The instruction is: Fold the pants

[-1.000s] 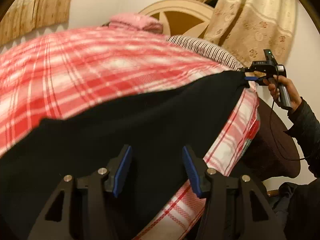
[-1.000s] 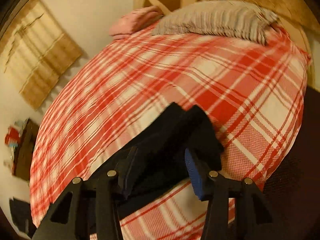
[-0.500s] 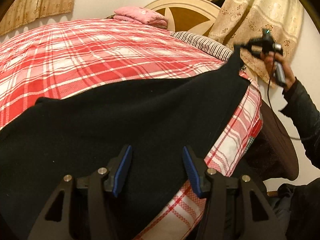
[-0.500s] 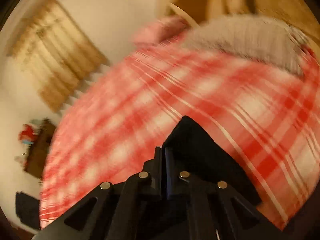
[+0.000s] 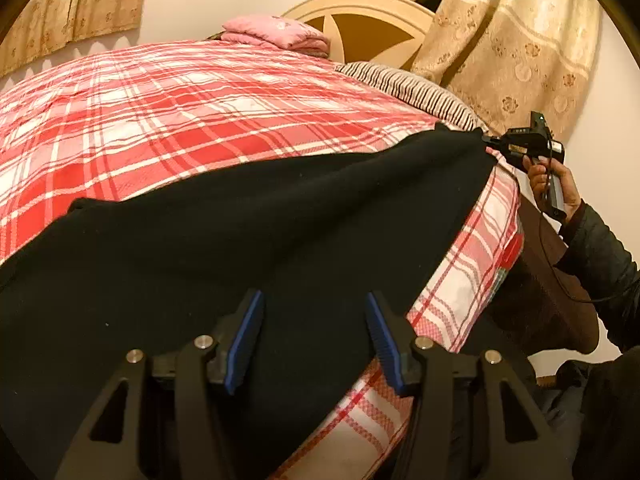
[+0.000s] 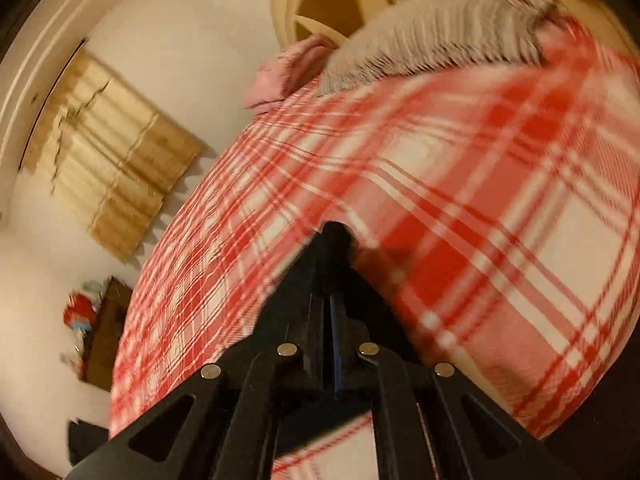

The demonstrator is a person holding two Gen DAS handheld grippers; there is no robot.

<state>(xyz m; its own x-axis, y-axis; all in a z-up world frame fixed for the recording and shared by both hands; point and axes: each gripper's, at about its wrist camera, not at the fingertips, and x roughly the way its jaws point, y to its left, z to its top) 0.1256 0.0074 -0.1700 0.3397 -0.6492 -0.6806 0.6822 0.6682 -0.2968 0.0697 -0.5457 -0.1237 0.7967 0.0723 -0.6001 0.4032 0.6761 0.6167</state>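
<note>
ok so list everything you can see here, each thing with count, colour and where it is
pants: one, black, spread over the near part of the bed, one corner pinched
bedspread: one, red and white plaid, covering the bed
pillow: one, striped, by the headboard
folded cloth: one, pink, at the head of the bed
headboard: one, cream and tan
curtains: beige patterned, on the walls
left gripper: black with blue pads, open above the pants
right gripper: black, shut on the pants' corner
hand: one, holding the right gripper, dark sleeve
</note>
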